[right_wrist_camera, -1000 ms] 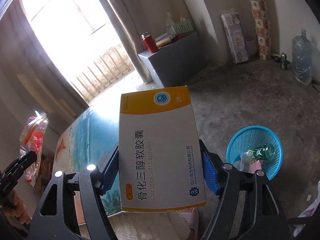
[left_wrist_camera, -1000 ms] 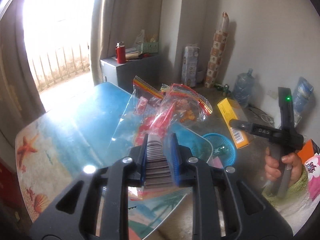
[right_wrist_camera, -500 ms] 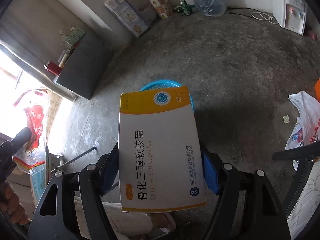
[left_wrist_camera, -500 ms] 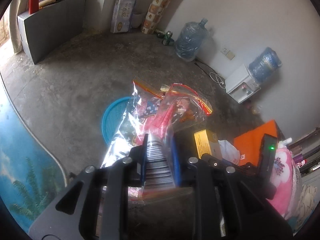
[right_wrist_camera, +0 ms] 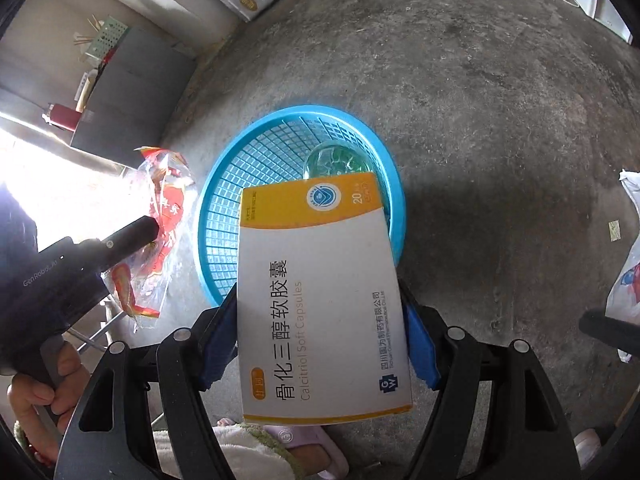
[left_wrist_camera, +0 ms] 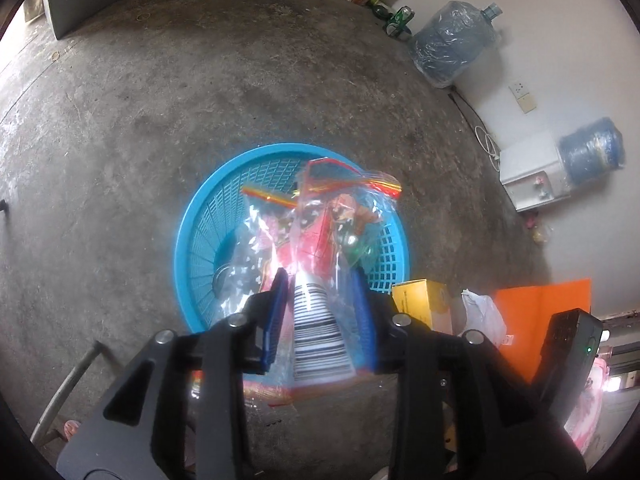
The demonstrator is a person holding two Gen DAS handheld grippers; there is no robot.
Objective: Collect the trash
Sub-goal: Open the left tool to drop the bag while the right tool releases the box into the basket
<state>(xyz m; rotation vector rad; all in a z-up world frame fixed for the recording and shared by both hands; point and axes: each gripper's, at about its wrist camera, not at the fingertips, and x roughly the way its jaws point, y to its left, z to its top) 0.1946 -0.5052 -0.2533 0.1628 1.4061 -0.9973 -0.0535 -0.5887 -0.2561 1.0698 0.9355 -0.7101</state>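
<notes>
A blue mesh basket (left_wrist_camera: pixel 208 216) stands on the concrete floor, below both grippers. My left gripper (left_wrist_camera: pixel 320 312) points down over it and its jaws are opening. A clear snack bag with red print and a barcode (left_wrist_camera: pixel 320 232) hangs between them, with gaps beside the pads. My right gripper (right_wrist_camera: pixel 320 320) is shut on a white and yellow medicine box (right_wrist_camera: pixel 320 292), held over the near rim of the basket (right_wrist_camera: pixel 248 184). A green bottle (right_wrist_camera: pixel 336 160) lies inside the basket. In the right wrist view the left gripper (right_wrist_camera: pixel 132 236) and its bag (right_wrist_camera: pixel 160 216) are at the left.
Two water jugs (left_wrist_camera: pixel 452 48) and a white dispenser (left_wrist_camera: pixel 532 168) stand along the wall. An orange sheet (left_wrist_camera: pixel 540 312) and a white plastic bag (right_wrist_camera: pixel 628 240) lie to the right. A grey cabinet (right_wrist_camera: pixel 128 92) is at the back left. A slippered foot (right_wrist_camera: pixel 296 440) is below.
Both grippers swung from the table down to above the blue basket. The left jaws have spread apart around the snack bag. The right gripper still holds the medicine box.
</notes>
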